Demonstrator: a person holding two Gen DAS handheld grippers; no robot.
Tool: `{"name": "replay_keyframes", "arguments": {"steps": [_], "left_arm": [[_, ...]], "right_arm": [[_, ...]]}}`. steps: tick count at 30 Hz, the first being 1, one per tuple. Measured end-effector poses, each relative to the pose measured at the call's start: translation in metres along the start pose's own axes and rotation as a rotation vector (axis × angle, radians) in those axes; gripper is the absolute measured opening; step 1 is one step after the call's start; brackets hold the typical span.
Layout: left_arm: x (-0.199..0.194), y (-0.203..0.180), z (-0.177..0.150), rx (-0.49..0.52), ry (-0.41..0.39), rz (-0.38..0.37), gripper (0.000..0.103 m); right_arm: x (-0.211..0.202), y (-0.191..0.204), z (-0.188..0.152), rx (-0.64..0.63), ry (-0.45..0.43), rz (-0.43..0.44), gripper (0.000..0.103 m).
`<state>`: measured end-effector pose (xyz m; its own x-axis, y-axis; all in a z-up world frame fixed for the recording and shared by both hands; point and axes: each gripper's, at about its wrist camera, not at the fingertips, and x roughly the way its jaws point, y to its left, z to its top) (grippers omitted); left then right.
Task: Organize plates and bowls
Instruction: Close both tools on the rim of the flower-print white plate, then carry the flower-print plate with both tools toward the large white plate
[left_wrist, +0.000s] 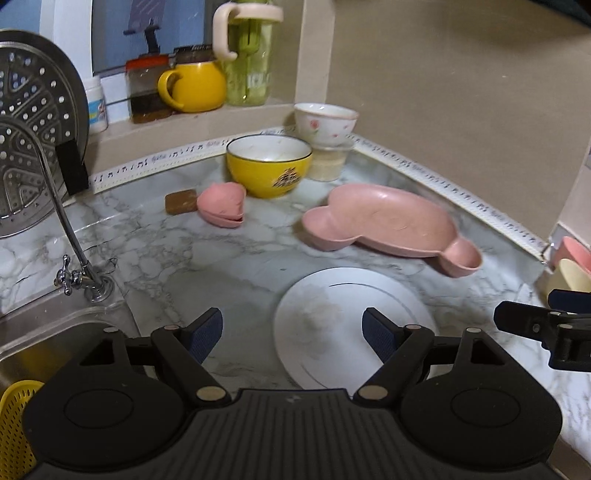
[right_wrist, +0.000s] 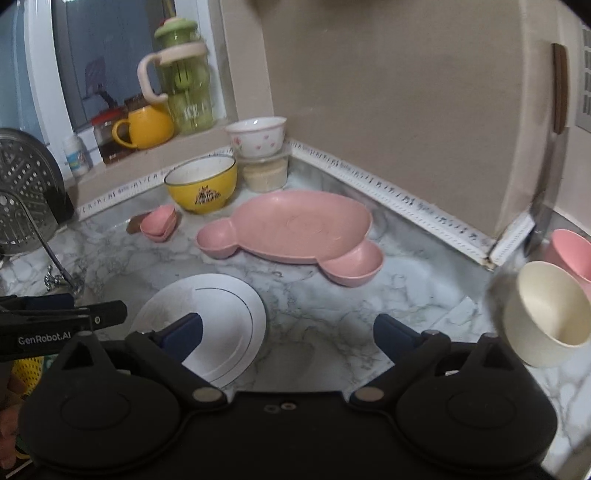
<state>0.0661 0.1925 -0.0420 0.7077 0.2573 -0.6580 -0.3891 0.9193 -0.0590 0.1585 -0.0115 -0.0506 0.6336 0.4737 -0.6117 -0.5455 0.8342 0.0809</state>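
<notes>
L gripper (left_wrist: 292, 328) is hanging w/ jaws wide apart, gripping nothing, tilted down over the white plate (left_wrist: 343, 317) on the marble counter (left_wrist: 221, 251). R gripper (right_wrist: 288, 332) is likewise spread wide & empty, angled down beside the plate; pink tray (right_wrist: 295, 225) is lying beyond. "GenRobot.AI" is showing on L gripper's side.

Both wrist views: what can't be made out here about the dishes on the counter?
- White plate: near edge hidden behind the left hand-held gripper in the left view.
- Cream bowl and pink bowl: blurred in the right view, cut off at the left view's edge.
- Small pink dishes: too small to count.
- Clear container under the floral bowl: contents unclear.
</notes>
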Motion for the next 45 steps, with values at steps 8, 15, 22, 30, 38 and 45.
{"name": "replay_keyframes", "arguments": {"steps": [8,15,22,30,38,45], "left_arm": [[0.026,0.002,0.0,0.014,0.032,0.014,0.082],[0.044,0.005,0.001,-0.01,0.092,-0.011,0.059],[0.065,0.022,0.001,-0.149,0.176,-0.065,0.032],[0.076,0.032,0.001,-0.234,0.217,-0.116,0.018],[0.08,0.036,-0.001,-0.26,0.229,-0.126,0.012],[0.079,0.038,-0.002,-0.273,0.232,-0.137,0.012]], "right_arm": [[0.034,0.003,0.003,0.011,0.072,0.038,0.083],[0.055,0.005,0.002,0.021,0.142,0.079,0.061],[0.07,-0.003,0.002,0.102,0.201,0.133,0.037],[0.081,-0.014,-0.001,0.196,0.256,0.162,0.02],[0.083,-0.018,-0.002,0.249,0.266,0.187,0.01],[0.081,-0.02,-0.004,0.261,0.261,0.191,0.009]]}}
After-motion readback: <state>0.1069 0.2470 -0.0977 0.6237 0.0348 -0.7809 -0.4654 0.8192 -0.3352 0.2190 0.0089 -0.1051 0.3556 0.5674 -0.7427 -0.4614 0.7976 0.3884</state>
